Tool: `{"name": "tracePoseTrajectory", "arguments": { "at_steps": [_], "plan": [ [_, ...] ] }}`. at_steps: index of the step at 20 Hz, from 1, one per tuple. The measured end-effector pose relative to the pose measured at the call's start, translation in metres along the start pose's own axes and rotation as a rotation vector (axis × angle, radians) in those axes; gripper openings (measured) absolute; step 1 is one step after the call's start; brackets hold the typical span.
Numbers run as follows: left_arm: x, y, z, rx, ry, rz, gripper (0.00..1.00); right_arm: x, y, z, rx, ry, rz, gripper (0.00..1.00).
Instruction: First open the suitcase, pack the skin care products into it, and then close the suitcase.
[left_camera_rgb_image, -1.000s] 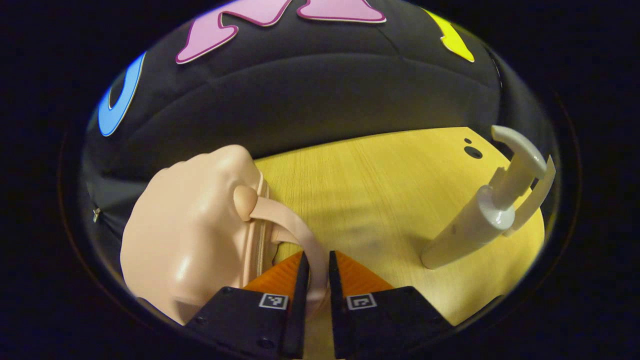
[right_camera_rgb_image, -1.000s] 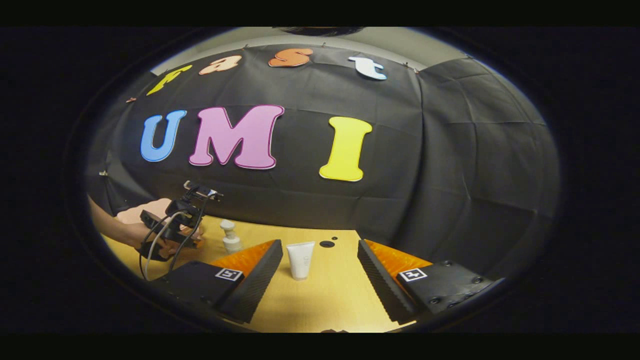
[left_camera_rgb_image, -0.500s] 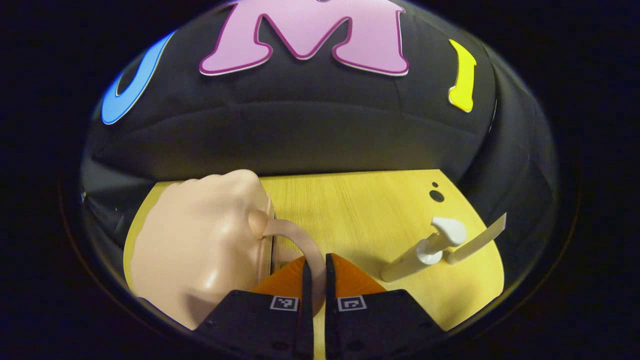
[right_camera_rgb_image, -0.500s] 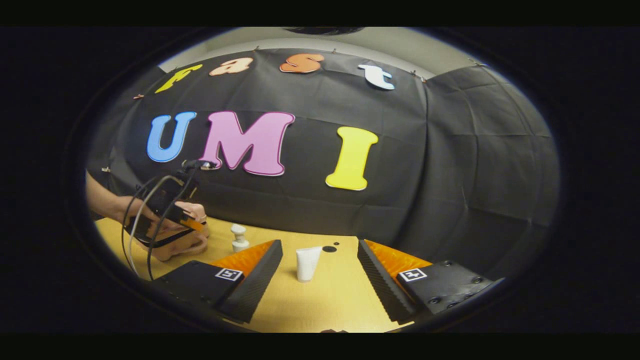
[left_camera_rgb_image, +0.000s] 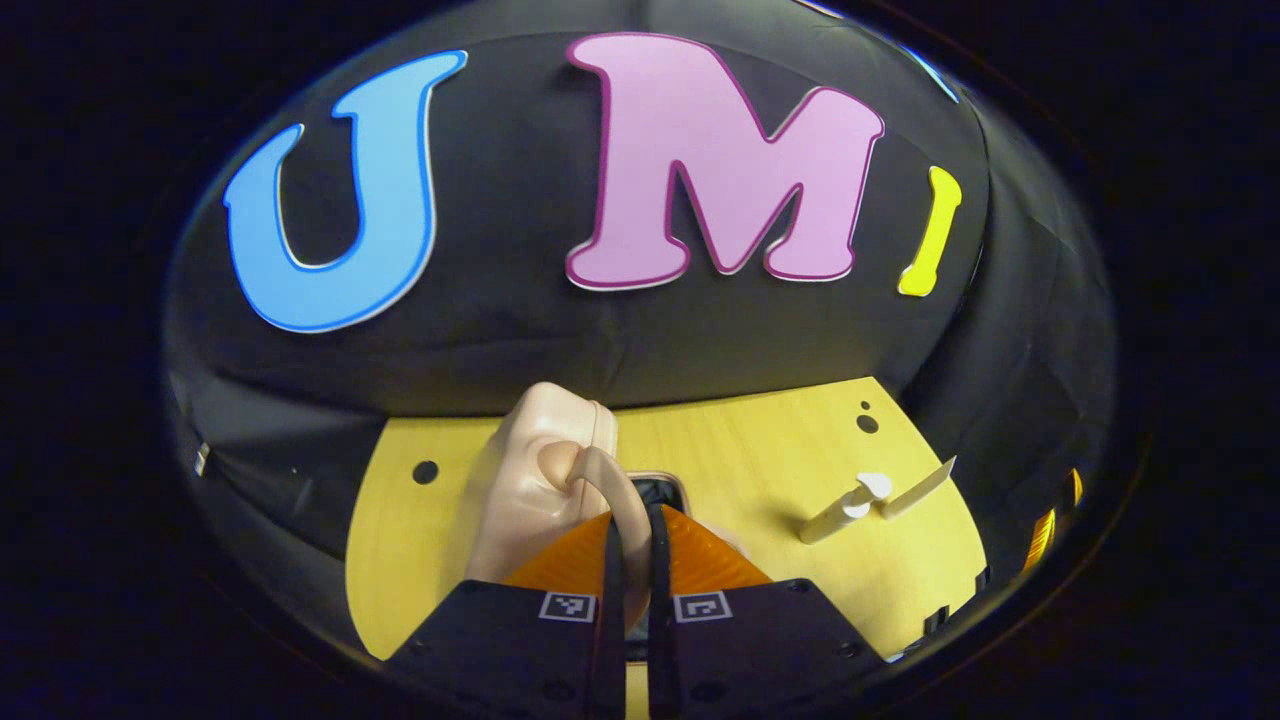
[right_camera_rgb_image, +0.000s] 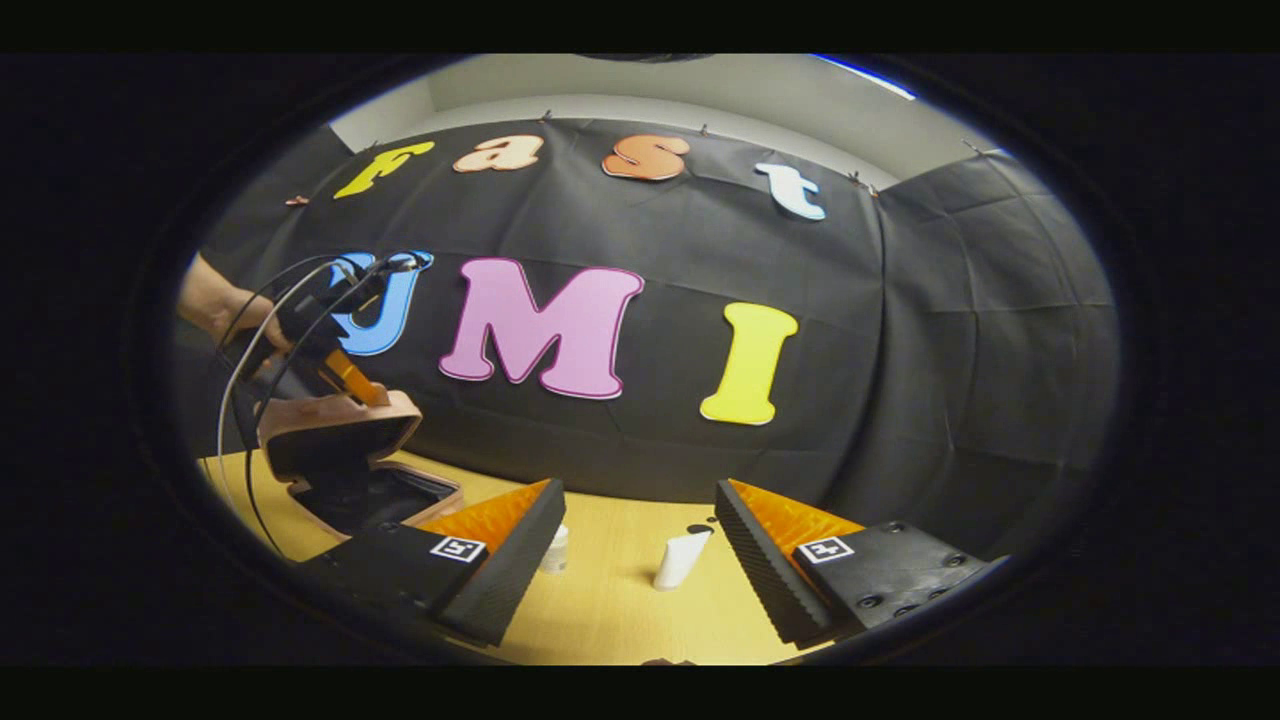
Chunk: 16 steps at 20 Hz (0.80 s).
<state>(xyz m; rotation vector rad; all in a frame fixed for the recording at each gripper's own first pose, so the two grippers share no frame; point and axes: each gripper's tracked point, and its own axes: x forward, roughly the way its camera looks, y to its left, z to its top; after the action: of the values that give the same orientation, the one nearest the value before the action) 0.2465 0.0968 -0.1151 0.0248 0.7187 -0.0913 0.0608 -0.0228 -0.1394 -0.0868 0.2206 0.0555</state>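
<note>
Peach-pink and glossy, the suitcase (left_camera_rgb_image: 535, 470) stands on the yellow wooden counter (left_camera_rgb_image: 760, 440) with its lid raised by the handle (left_camera_rgb_image: 610, 480). My left jaws (left_camera_rgb_image: 632, 545) are pinched tight on that thin, bendy loop. My right jaws (right_camera_rgb_image: 640, 530) hang wide apart, holding nothing, with the white tube (right_camera_rgb_image: 680, 558) on the counter between them. The shell looks stiff, light and slippery, so the handle is the sound hold. The pump bottle (left_camera_rgb_image: 845, 505) stands just beside the tube; I judge it top-heavy and best taken by its body.
</note>
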Motion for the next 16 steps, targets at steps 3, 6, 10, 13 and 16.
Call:
{"name": "tracePoseTrajectory", "arguments": {
  "at_steps": [3,6,10,13,16],
  "plan": [
    [-0.016,0.069,0.009,0.072,-0.037,0.099,0.14,-0.003,0.020,0.009,-0.007,-0.004,-0.003,0.97],
    [-0.025,0.152,0.013,0.197,-0.051,0.250,0.14,-0.007,0.038,0.012,-0.022,0.004,-0.011,0.96],
    [-0.008,0.243,-0.006,0.159,-0.056,0.332,0.13,-0.013,0.064,0.017,-0.081,0.008,-0.010,0.97],
    [0.009,0.302,-0.036,0.131,-0.033,0.354,0.09,-0.018,0.085,0.007,-0.095,0.034,-0.010,0.98],
    [0.034,0.348,-0.067,0.070,-0.021,0.366,0.13,-0.019,0.106,-0.012,-0.089,0.073,-0.011,0.98]
  ]
}}
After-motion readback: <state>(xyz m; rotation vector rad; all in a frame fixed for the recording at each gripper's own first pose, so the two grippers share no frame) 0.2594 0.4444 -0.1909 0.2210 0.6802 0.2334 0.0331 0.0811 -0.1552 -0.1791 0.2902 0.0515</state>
